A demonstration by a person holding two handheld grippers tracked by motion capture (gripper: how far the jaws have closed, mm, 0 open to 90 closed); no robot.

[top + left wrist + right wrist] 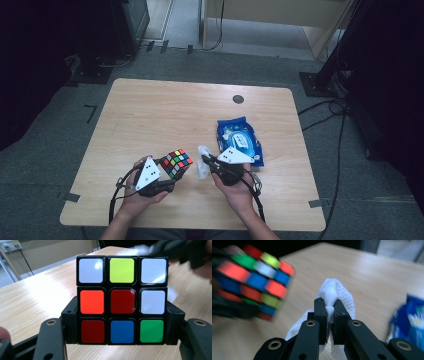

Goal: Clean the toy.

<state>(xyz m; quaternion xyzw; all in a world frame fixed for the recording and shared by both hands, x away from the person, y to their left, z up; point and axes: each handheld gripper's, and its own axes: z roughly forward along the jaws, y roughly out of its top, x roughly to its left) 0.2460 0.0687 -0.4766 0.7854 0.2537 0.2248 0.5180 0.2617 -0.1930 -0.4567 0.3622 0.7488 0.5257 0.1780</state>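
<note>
While clamped between left gripper jaws: colour cube, lifted above wooden table.
Just beside, white wipe pinched tight in right gripper; blue wipes pack flat behind.

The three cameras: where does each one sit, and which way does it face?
High view: above the person's side, facing forward and down on the table; both forearms and hands enter from below.
Left gripper view: on the left gripper, facing the Rubik's cube it clamps; black jaws show.
Right gripper view: on the right gripper, facing the white wipe it pinches.
Shared: the cube, in all three.
</note>
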